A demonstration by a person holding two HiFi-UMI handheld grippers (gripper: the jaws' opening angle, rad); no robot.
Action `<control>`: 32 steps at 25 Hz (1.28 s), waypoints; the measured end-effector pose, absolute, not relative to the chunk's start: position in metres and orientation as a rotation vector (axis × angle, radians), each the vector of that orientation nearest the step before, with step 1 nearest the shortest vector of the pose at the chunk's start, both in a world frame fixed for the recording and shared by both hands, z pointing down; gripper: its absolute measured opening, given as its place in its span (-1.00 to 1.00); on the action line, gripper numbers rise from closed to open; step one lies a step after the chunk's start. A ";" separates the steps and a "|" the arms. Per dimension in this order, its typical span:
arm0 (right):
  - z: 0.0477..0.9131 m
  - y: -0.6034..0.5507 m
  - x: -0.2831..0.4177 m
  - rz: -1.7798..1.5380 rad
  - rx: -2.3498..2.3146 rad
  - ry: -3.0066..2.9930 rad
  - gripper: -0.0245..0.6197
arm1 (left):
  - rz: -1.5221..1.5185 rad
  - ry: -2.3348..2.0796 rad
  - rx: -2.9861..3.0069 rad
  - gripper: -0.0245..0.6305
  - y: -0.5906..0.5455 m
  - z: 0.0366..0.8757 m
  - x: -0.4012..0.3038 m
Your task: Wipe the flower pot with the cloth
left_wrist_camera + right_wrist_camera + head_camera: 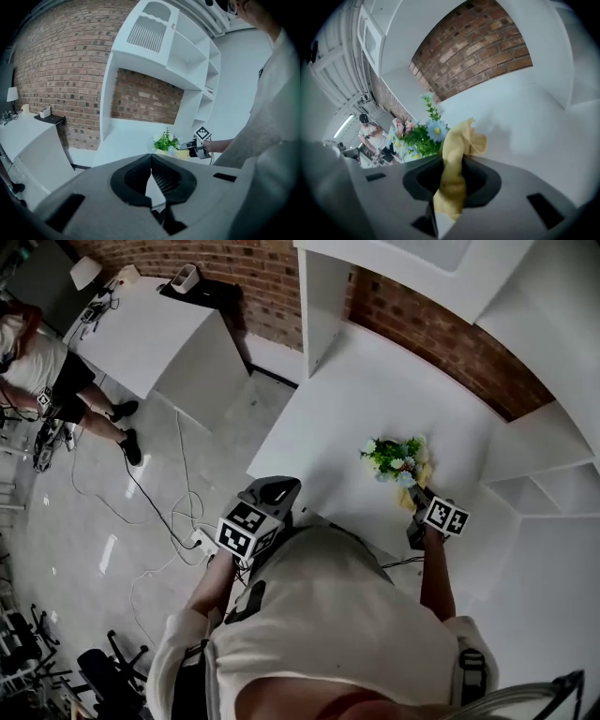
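The flower pot's bunch of green leaves and pale flowers [396, 459] stands on the white counter [347, 418]; the pot itself is hidden beneath them in the head view. My right gripper [415, 495] is just in front of the flowers, shut on a yellow cloth [457, 154] that bunches up out of its jaws. In the right gripper view the flowers [419, 136] sit right behind the cloth. My left gripper [277, 488] hovers at the counter's near left edge, shut with nothing in it. The left gripper view shows the plant [165, 140] and the right gripper [188, 146] farther off.
A brick wall [422, 329] and white shelving [534, 474] border the counter at the back and right. Left of the counter are a tiled floor with cables [178, 512], a white table [150, 334] and another person [37, 362].
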State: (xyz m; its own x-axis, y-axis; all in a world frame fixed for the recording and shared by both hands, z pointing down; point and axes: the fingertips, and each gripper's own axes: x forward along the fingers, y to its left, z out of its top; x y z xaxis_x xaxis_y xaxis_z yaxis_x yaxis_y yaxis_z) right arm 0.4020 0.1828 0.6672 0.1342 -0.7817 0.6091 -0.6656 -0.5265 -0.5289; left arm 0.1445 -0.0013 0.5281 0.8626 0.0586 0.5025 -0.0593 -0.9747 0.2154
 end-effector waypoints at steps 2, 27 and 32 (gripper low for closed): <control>0.679 0.187 0.390 -1.387 -2.246 1.437 -0.62 | 0.780 0.030 2.821 -0.86 -0.001 0.532 0.151; 0.666 0.120 0.429 -1.336 -2.360 1.519 -0.61 | 0.756 0.378 2.865 -0.11 -0.013 0.580 0.249; 0.664 0.112 0.419 -1.343 -2.306 1.552 -0.61 | 0.915 0.525 2.788 0.03 -0.006 0.624 0.291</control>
